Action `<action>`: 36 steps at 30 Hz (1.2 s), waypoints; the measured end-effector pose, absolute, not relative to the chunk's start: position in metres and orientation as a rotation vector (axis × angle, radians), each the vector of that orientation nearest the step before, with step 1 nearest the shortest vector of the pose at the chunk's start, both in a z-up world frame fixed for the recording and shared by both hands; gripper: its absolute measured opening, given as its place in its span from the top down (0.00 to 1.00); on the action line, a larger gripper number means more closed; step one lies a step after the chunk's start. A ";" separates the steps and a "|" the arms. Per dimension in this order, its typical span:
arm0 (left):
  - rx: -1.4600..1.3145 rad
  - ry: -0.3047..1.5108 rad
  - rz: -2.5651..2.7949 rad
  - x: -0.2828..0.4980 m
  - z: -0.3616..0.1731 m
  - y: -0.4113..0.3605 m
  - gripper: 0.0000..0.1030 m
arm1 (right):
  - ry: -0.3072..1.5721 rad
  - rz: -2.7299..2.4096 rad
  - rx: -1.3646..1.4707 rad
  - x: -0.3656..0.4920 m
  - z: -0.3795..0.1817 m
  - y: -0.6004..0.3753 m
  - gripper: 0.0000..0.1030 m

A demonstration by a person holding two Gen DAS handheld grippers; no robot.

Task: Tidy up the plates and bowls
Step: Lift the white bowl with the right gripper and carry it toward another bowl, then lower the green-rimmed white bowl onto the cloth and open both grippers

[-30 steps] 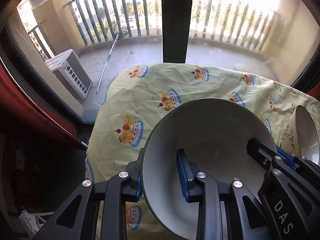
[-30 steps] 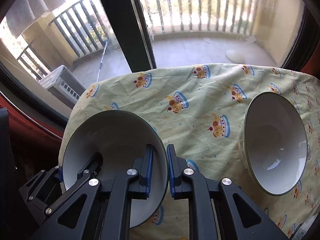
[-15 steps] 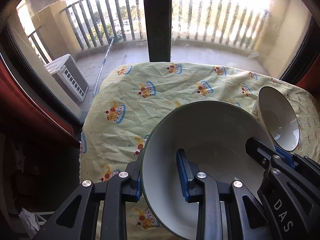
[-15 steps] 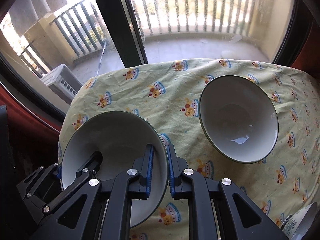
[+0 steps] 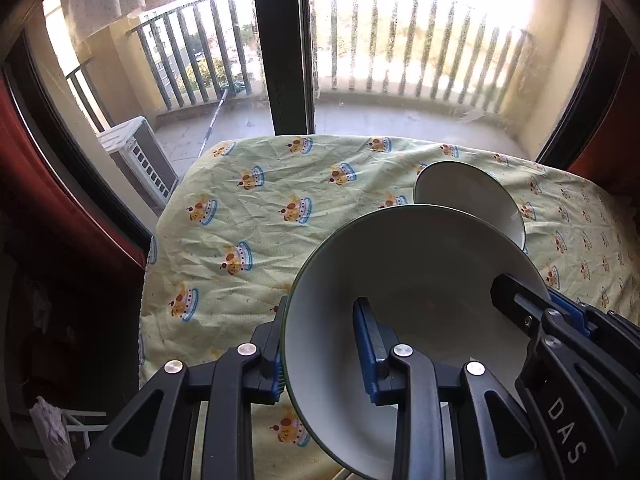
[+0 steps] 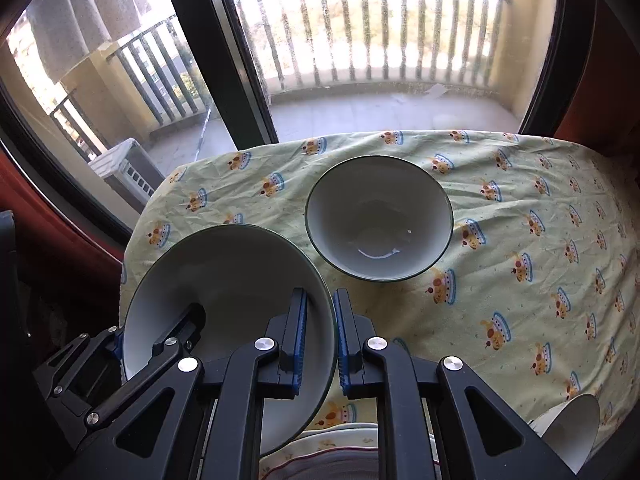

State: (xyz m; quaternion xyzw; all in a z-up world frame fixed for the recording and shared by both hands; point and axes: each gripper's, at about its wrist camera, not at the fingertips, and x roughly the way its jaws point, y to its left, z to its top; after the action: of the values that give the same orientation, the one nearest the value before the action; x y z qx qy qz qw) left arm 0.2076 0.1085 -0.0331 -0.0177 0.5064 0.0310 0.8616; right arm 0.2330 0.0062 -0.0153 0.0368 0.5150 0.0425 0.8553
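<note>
A white bowl with a dark green rim [image 5: 400, 264] [image 6: 224, 268] hangs tilted above the table, gripped by both grippers. My left gripper [image 5: 320, 320] is shut on its left rim, one finger outside and one inside. My right gripper [image 6: 321, 300] is shut on the opposite rim and shows at the right edge of the left wrist view [image 5: 520, 296]. A second, matching bowl [image 6: 378, 216] [image 5: 468, 196] stands upright and empty on the yellow crown-print tablecloth [image 6: 520, 240], beyond and to the right of the held one.
A patterned plate [image 6: 340, 452] lies under the right gripper at the near edge. A white cup-like vessel [image 6: 572, 432] sits at the near right. The table's left edge [image 5: 150, 264] drops off beside a red curtain. Window glass and a balcony railing lie beyond the far edge.
Both grippers have lifted the held bowl and carried it rightward along the table. The standing bowl has drifted from the right toward the middle of the views; the plate and cup have come into sight.
</note>
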 end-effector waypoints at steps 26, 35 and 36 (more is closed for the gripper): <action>-0.041 1.018 0.060 0.140 -0.004 -0.041 0.72 | 1.044 0.129 0.088 0.162 0.021 -0.150 0.84; -0.005 1.019 0.021 0.119 -0.004 -0.088 0.72 | 1.036 0.099 0.087 0.136 0.025 -0.199 0.84; -0.003 1.021 0.016 0.117 -0.004 -0.092 0.72 | 1.036 0.095 0.088 0.132 0.024 -0.204 0.84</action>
State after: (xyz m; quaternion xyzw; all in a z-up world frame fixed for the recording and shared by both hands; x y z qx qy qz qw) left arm 0.1170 -0.0925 -0.0044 -0.0016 0.4885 0.0078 0.8725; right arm 0.1324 -0.2042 0.0242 0.0418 0.4949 0.0453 0.8667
